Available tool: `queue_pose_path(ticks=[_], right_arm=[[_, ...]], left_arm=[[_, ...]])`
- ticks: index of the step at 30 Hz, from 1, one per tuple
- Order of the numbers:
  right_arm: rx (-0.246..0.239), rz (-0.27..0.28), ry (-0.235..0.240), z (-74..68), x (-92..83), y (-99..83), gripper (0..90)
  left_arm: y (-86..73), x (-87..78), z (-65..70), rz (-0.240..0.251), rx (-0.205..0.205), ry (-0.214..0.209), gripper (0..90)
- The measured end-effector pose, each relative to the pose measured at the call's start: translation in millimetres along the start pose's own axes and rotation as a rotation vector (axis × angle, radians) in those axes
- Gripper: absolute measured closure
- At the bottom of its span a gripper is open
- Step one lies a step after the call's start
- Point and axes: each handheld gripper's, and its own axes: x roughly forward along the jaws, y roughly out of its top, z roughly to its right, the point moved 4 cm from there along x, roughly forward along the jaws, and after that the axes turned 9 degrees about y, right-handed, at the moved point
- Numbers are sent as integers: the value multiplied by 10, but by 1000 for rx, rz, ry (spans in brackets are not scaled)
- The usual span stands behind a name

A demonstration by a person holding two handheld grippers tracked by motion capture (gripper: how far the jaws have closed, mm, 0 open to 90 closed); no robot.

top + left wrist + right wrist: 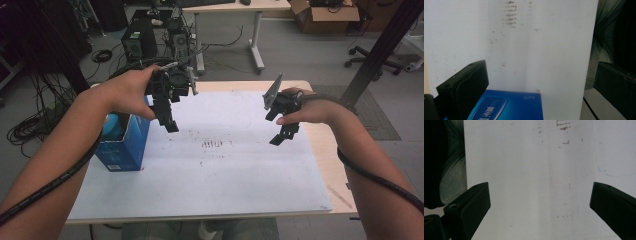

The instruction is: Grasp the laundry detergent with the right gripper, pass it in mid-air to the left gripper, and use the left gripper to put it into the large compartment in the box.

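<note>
Hovering above the desk (320, 150), both grippers are held clear of its white sheet (225, 170), and neither holds anything. The left gripper (170, 122) hangs over the desk's left edge, just beside and slightly above the blue carton (122, 145), which stands upright at that edge with its top open and something pale blue inside. In the left gripper view the carton's blue face (509, 106) lies low between the jaws, nearer the left one, and I cannot tell whether it touches that jaw. The jaws stand wide apart. The right gripper (284, 135) hangs over the right half of the sheet, well apart from the carton, its jaws likewise spread over bare sheet.

Risk, as judged from here: the carton sits right at the left edge, so a sideways nudge from the left jaw on descent could tip it or push it off the desk. A close on the thin open rim might crush the card or slip. The trailing cable along the left forearm (60, 165) runs near the carton and could drag it.
</note>
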Motion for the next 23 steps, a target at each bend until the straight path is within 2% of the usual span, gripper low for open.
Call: queue_pose_path(ticks=[17, 21, 23], right_arm=[[-3, -11, 7, 3, 25, 47, 32], [-9, -5, 2, -16, 23, 67, 32], [-17, 6, -2, -28, 13, 80, 33]], left_arm=[[-6, 47, -12, -4, 10, -9, 2], [0, 61, 1, 4, -1, -11, 2], [-23, 60, -1, 16, -29, 5, 2]])
